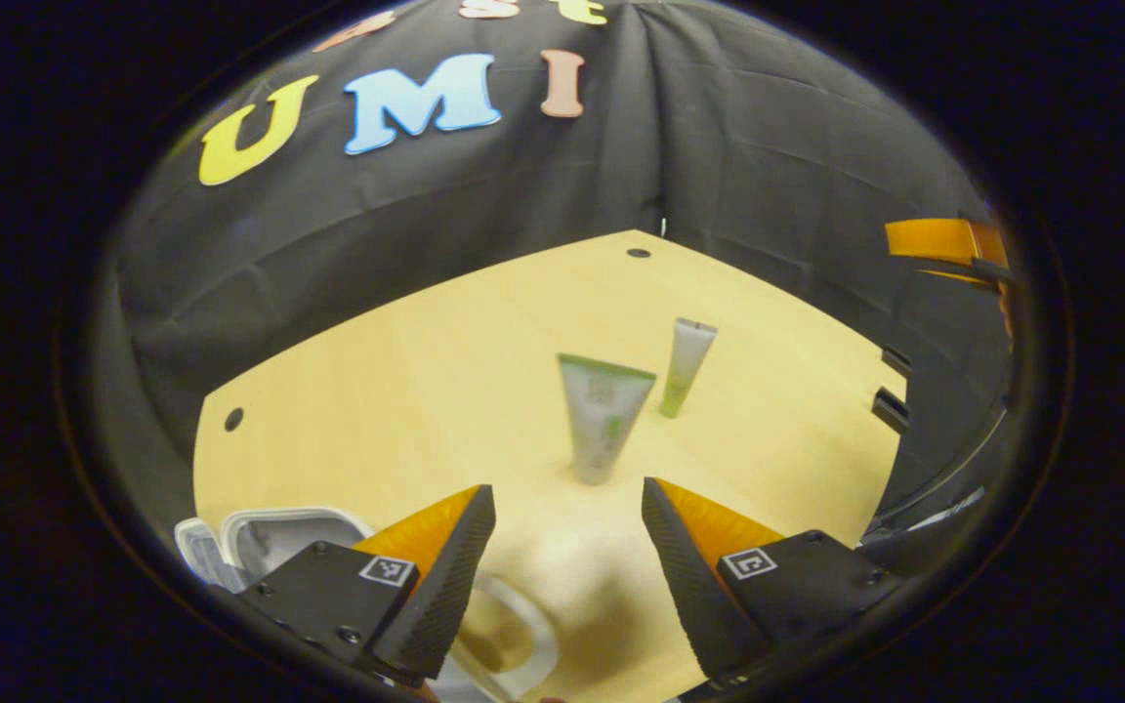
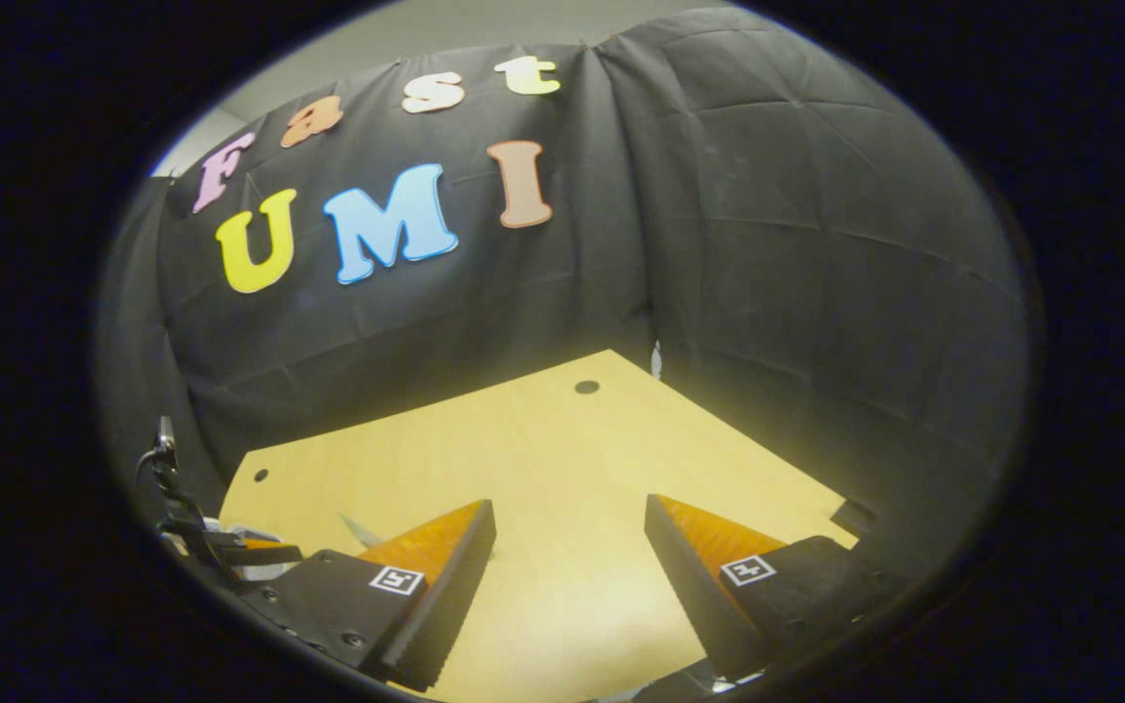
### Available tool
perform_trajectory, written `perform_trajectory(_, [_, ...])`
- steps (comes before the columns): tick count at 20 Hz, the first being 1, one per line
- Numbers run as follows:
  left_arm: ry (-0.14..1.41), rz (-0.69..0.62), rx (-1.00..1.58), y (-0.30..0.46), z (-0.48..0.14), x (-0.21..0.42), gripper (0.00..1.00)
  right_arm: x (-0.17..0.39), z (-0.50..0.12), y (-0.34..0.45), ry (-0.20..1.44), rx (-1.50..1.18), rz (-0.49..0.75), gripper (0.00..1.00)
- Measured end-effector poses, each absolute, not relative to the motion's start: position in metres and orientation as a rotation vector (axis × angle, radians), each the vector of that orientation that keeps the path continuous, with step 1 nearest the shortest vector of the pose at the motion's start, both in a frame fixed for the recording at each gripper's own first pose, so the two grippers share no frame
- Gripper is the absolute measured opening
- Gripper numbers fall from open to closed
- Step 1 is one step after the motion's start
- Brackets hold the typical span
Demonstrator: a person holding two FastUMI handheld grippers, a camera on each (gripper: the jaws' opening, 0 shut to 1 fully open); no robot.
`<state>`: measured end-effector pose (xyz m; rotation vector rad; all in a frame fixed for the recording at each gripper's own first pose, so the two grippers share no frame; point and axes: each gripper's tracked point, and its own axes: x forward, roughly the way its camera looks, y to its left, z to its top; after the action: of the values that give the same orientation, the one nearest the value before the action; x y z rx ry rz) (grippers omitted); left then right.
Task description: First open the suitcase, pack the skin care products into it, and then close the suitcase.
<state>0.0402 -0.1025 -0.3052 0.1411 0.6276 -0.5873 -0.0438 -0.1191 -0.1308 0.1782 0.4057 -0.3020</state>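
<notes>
Skincare tubes [image 1: 604,415] upright on pale wooden table [image 1: 445,371].

Black screw-studded body behind each hand-held gripper [image 1: 568,532], wedge-shaped ribbed fingers [image 1: 445,576] (small square black-and-white marker tags on both).

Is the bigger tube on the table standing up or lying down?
Standing up. In the left gripper view the bigger tube rests on its narrow cap end on the table, wide crimped end on top, tilting slightly.

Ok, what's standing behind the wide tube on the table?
Behind the wide tube stands a slimmer tube, upright and apart from it on the table. Past that, bare tabletop runs to the cloth wall.
</notes>
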Motion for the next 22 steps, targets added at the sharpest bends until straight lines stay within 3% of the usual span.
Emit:
perform_trajectory(9, [0.597,-0.423,0.156,-0.159,-0.337,0.101,0.98,-0.066,-0.141,-0.159,0.447,0.173,-0.387,0.94])
perform_trajectory(13, [0.574,-0.164,0.178,-0.148,-0.348,0.130,0.98,-0.062,-0.149,-0.156,0.487,0.141,-0.366,0.94])
perform_trajectory(15, [0.616,-0.101,0.171,-0.147,-0.362,0.131,0.98,-0.062,-0.149,-0.155,0.495,0.113,-0.351,0.94])
perform_trajectory(17, [0.624,-0.031,0.168,-0.130,-0.363,0.132,0.54,-0.059,-0.154,-0.152,0.513,0.087,-0.330,0.94])
perform_trajectory(20, [0.629,-0.032,0.115,-0.123,-0.365,0.137,0.40,-0.053,-0.161,-0.142,0.539,0.070,-0.285,0.94])
perform_trajectory(22, [0.633,-0.028,0.099,-0.116,-0.365,0.136,0.36,-0.047,-0.168,-0.132,0.559,0.072,-0.246,0.94])
